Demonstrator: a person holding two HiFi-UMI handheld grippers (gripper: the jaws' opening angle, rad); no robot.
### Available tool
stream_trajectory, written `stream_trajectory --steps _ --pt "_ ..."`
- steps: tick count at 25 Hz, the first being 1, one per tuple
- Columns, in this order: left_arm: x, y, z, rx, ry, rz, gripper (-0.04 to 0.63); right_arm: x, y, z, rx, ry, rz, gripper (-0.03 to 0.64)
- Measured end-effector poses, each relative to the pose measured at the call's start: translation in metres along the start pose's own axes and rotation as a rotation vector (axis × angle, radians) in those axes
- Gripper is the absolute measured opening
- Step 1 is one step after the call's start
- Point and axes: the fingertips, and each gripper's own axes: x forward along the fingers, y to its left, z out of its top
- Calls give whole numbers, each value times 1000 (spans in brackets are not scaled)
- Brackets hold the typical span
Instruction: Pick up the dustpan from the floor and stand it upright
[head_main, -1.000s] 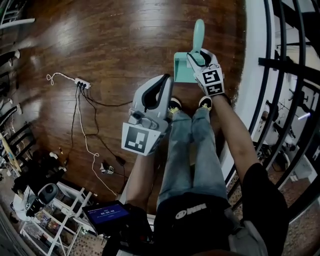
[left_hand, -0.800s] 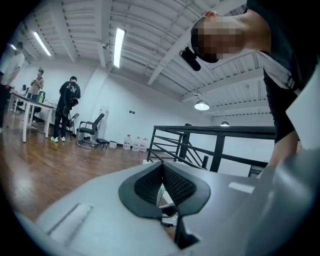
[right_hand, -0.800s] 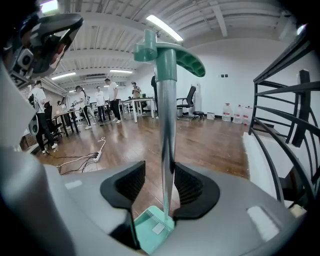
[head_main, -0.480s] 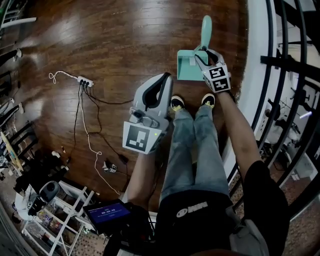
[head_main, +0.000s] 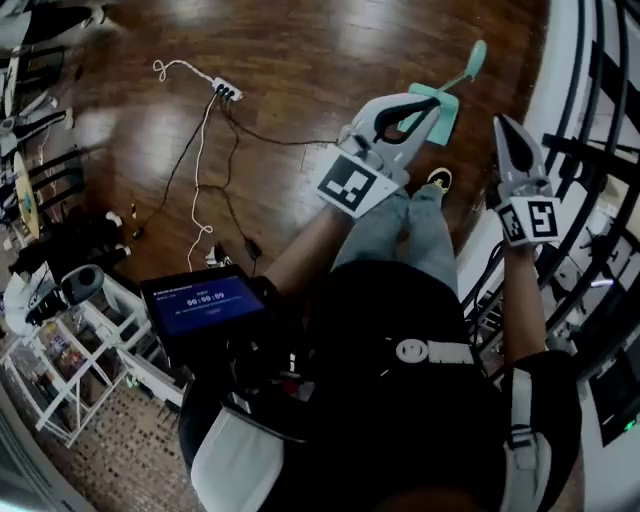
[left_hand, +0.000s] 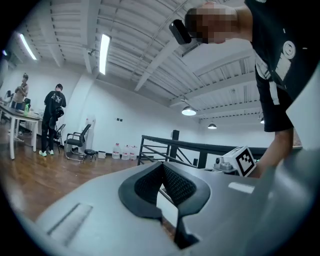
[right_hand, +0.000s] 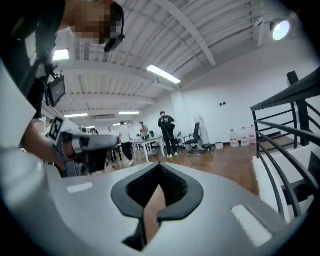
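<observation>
1. The left tool is held out over the wooden floor. In the left gripper view its jaws are seen pressed together at the tips, with nothing between them.
2. The right tool is held up just beside the black railing. Its jaws have just been closing and are seen pressed together in the right gripper view, with nothing pinched.
3. The teal dustpan is found on the floor beyond the person's shoe, near the white edge below the railing. It is gripped by neither tool.
4. In the head view part of the dustpan is hidden behind the left tool, and its handle is seen pointing to the upper right. Whether it stands fully upright cannot be told from this steep angle.
5. A white power strip with trailing cables is seen on the floor, well apart from the dustpan.
6. A lit blue screen is seen at the person's left side.
</observation>
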Motion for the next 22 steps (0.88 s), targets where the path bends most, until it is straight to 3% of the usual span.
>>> stream_trajectory --steps 3,6,10,16,22 --pt "-24 -14 75 -13 -142 -15 18 -17 52 84 -26 -95 45 3" --pt "-47 -29 126 9 -199 -30 18 -35 99 134 -74 -157 93 3" --pt "-51 -27 143 48 -248 -10 18 -41 120 149 -86 -203 121 3" --pt "-39 -22 153 82 -254 10 18 -34 123 159 -86 -224 178 3" --pt "-22 -29 167 78 -290 -23 18 -35 106 166 -106 -195 110 2"
